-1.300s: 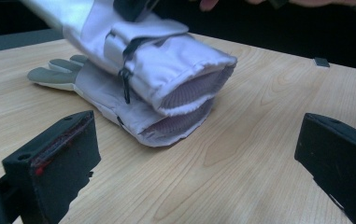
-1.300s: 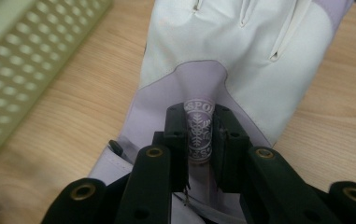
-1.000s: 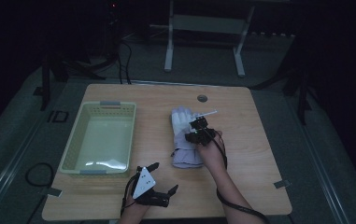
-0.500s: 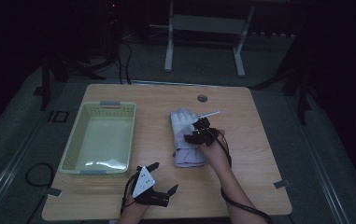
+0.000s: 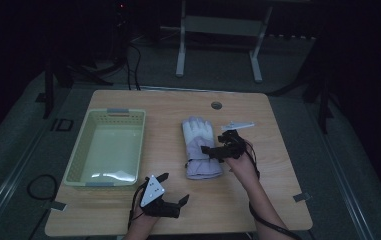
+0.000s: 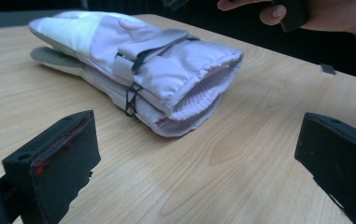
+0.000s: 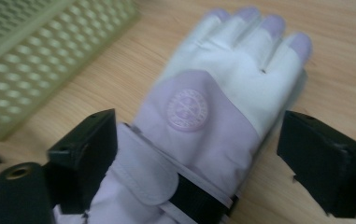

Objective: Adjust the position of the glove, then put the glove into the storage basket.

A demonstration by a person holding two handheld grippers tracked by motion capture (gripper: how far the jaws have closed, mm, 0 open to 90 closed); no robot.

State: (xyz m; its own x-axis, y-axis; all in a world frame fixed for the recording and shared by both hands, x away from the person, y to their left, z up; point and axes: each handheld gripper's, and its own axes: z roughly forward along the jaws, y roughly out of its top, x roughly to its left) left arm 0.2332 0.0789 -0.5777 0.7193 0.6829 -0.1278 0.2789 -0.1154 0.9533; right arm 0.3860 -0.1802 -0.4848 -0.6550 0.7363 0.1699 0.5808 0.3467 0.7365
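The pair of gloves (image 5: 201, 148) lies stacked flat near the middle of the table (image 5: 273, 200), fingers pointing away from the person, cuffs toward the near edge. The basket (image 5: 107, 147) stands well apart on the left side, with nothing seen inside.

The right gripper (image 5: 214, 151) sits at the gloves' right edge, by the cuff end. Its jaws have just been opening and now stand wide. In the right gripper view they straddle the strap band of the upper glove, with the pads off the fabric. It is released and holds nothing.

The left gripper (image 5: 174, 189) rests near the front edge, apart from the gloves. In the left gripper view its jaws stand wide with bare table between them, facing the open cuffs. It too is released.

Judged step: a fresh grasp on the gloves, probably for a move to the basket.

Recommendations:
- Take the grip at the cuff end, where the strap and padding give firm bulk.
- Catch both gloves in one bite; a shallow pinch may lift the upper one alone.
- Lower the jaws until the bottom pad is under the lower glove before closing.
- Lift straight up before travelling toward the basket.
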